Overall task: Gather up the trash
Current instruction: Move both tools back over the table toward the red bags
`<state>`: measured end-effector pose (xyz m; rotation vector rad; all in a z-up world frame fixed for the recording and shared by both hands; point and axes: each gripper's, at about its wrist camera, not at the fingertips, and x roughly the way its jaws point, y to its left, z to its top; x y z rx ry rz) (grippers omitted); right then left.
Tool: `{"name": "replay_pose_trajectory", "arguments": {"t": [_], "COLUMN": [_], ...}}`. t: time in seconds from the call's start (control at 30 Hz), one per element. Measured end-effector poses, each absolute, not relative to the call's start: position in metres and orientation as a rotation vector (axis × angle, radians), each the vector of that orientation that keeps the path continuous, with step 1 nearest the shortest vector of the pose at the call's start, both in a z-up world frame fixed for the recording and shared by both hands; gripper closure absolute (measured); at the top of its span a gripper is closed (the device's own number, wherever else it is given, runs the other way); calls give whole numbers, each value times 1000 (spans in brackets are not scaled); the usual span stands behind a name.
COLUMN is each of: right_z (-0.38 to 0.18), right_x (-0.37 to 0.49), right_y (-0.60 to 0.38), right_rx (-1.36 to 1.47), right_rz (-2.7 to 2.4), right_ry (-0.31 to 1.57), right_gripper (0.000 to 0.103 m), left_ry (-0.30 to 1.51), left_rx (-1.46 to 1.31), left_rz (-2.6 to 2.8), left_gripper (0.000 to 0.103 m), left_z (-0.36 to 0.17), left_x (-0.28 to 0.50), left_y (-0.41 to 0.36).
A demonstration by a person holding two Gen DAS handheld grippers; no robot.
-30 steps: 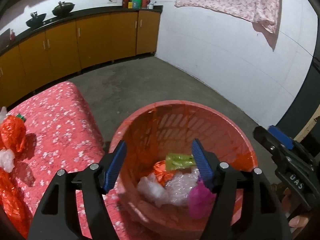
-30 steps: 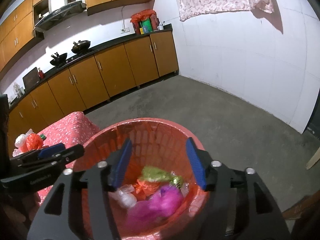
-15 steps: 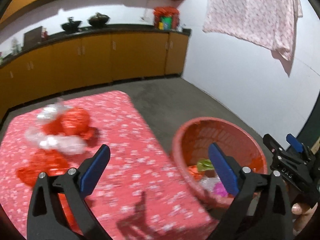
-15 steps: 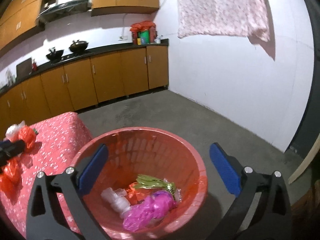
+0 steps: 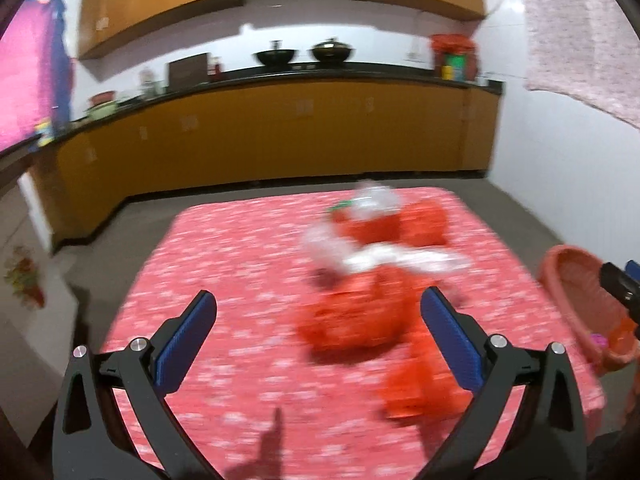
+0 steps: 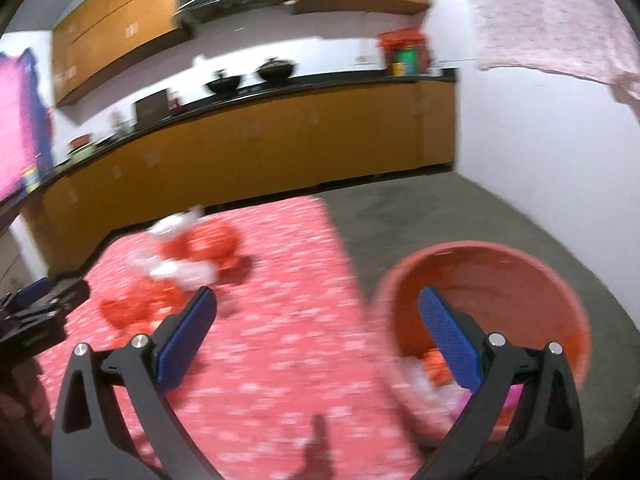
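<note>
My left gripper (image 5: 318, 320) is spread wide and holds nothing. My right gripper (image 6: 316, 320) is too. Red and white trash (image 5: 372, 276) lies mid-frame on the counter (image 5: 240, 248). The basket (image 6: 492, 256) sits lower right.

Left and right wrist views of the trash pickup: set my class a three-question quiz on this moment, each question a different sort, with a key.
1. True or false: the left tongs grip an orange bag.
2. Where does the basket stand? A on the floor; B on the red tablecloth; C on the counter.
3. Fill in: the right tongs are ____.

Key: 1 false; 2 A; 3 open.
</note>
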<state>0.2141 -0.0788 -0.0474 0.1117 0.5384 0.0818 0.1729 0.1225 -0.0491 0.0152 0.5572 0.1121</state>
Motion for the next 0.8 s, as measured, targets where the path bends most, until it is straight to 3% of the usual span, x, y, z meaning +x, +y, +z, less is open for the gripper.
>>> {"name": "replay_pose_trajectory", "arguments": {"t": [0.23,0.33,0.57,0.67,0.8], "right_z": [-60,-68,-90,-102,-112], "right_x": [228,237,259,267,271], "right_y": [0,22,44,44,36], "right_rx": [90,63,24,-4,3], "right_rz": [217,246,253,258,271], "right_ry": [600,634,730,775,816], "right_gripper": [5,13,21,30,53], "left_ry": [568,572,578,575,578], "left_rx": [-23,-41,-62,-67,-69], "left_rz": [222,238,228,208,156], "left_gripper": [2,2,2,2,2], "left_z": [-61,-64,-69,-70,-70], "left_x": [173,174,179,181,188], "left_y": [187,199,207,201,186]}}
